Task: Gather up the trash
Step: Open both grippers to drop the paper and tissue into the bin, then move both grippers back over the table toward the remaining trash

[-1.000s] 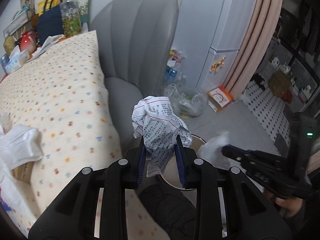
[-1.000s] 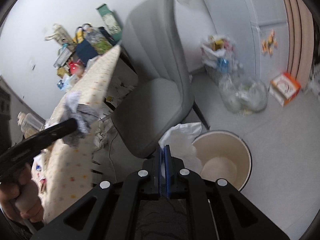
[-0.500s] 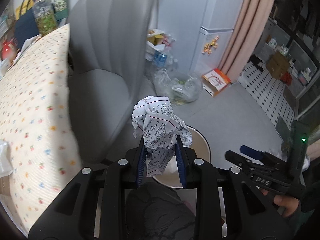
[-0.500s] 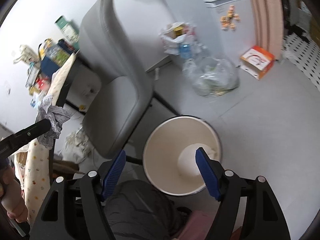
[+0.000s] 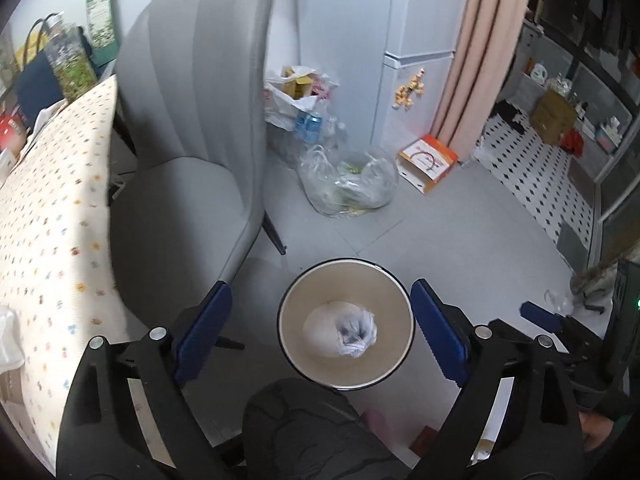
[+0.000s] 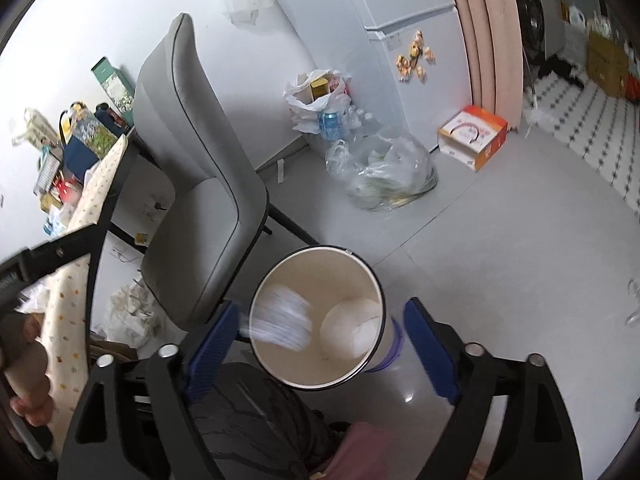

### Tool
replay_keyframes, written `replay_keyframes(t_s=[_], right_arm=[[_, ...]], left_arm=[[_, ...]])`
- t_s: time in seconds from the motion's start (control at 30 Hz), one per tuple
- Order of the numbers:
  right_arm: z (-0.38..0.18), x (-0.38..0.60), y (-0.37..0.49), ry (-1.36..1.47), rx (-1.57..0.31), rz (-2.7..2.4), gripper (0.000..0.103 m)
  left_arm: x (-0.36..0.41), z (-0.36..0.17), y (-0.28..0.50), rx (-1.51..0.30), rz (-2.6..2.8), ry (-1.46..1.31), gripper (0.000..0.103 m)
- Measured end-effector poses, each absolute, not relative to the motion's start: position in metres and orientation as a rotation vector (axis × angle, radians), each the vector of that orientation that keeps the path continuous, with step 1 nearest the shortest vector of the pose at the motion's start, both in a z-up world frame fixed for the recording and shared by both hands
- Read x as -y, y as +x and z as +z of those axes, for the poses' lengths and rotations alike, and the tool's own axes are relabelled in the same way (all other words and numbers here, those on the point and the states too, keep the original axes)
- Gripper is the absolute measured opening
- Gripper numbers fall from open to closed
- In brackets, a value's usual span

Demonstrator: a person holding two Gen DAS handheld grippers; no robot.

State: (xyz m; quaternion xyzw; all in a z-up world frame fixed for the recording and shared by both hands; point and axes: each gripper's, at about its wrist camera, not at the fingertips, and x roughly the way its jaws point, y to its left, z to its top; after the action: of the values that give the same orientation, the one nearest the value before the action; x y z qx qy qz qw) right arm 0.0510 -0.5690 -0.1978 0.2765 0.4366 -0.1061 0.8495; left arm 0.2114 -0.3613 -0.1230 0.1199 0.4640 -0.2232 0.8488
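Note:
A round cream bin [image 5: 384,280] with a dark rim stands on the grey floor beside the chair; it also shows in the right wrist view [image 6: 280,356]. A crumpled printed paper ball [image 5: 357,331] is inside it, blurred in the right wrist view [image 6: 282,322]. My left gripper [image 5: 320,334] is open and empty above the bin. My right gripper [image 6: 318,346] is open and empty, also over the bin. Its fingers [image 5: 540,316] show at the right of the left wrist view.
A grey chair [image 5: 192,128] stands left of the bin, next to a table with a dotted cloth [image 5: 44,208]. Clear plastic bags [image 5: 348,180], an orange box [image 5: 428,162] and a white fridge [image 5: 416,40] are behind. Paper scraps [image 6: 132,312] lie under the table.
My left gripper opened and let go of the paper ball, which dropped into the bin. My right gripper opened earlier and released its white tissue, then stayed open over the bin.

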Motion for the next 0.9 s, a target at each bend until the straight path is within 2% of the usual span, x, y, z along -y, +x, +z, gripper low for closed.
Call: replay_keyframes(t_s=[0.07,0.37,0.9], right_arm=[[-0.190,0.562,0.050,0.551,-0.894,-0.233,0.096],[-0.150,0.525,0.052,0.437,-0.810,-0.203,0.095],[-0.093,0.455,0.053,0.350,-0.655,-0.146,0.095]], left_arm=[[0.347,-0.116,0.211,-0.969,-0.449,0.221,0.093],[0.279,-0.085,0.200,-0.889,-0.400,0.062,0.097],[0.160,-0.038,0.164,-0.691,-0.267,-0.164,0.097]])
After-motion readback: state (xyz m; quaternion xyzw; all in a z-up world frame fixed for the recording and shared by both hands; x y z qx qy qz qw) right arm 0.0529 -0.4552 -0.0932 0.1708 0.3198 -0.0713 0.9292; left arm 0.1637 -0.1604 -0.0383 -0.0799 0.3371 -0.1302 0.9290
